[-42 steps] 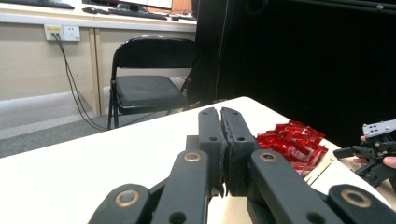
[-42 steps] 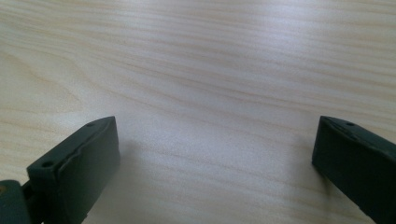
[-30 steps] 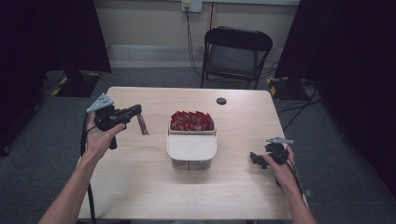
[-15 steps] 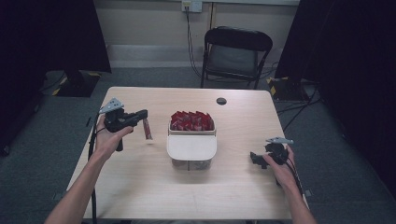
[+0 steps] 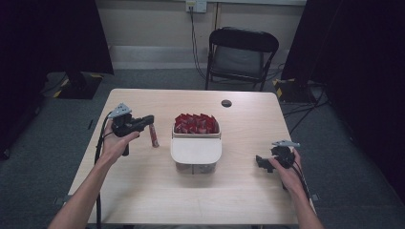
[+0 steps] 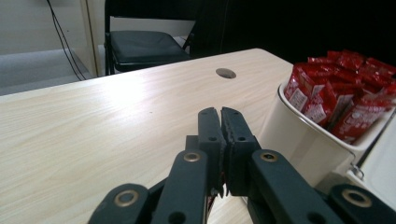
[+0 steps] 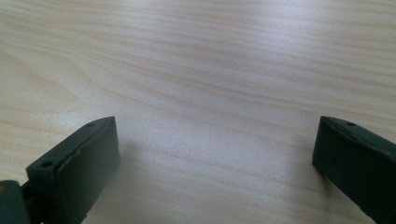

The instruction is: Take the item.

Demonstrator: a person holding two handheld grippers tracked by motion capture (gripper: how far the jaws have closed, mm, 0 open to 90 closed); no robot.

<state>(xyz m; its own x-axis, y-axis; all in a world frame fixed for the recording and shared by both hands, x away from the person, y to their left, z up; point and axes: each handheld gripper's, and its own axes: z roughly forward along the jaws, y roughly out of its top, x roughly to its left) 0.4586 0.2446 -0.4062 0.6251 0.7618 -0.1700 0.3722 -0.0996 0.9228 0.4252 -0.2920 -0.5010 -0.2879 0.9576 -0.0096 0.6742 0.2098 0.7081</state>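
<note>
High view: the left gripper (image 5: 152, 121) is held above the left part of the wooden table (image 5: 143, 191), its jaws pressed together on the top end of a red sachet (image 5: 154, 136) that hangs straight down from them, its lower end close to the tabletop. The sachet is just to the left of a white container (image 5: 196, 149), apart from it. The far compartment of that container is packed with upright red sachets (image 5: 196, 123); a white lid-like flap covers the near part. The right gripper (image 5: 262, 162) rests low at the right side of the table, well apart from the container, jaws pointing toward the middle. A black folding chair (image 5: 242, 52) stands beyond the table, and a dark round hole (image 5: 226, 103) sits near the table's far edge.

Left gripper view: the left gripper (image 6: 220, 126) has its jaws all but closed; a sliver of red shows low between them. The container's white rim (image 6: 299, 114) and its sachets (image 6: 341, 88) lie to the right.

Right gripper view: the right gripper (image 7: 217, 144) has its jaws spread wide over bare tabletop, with nothing between them.
</note>
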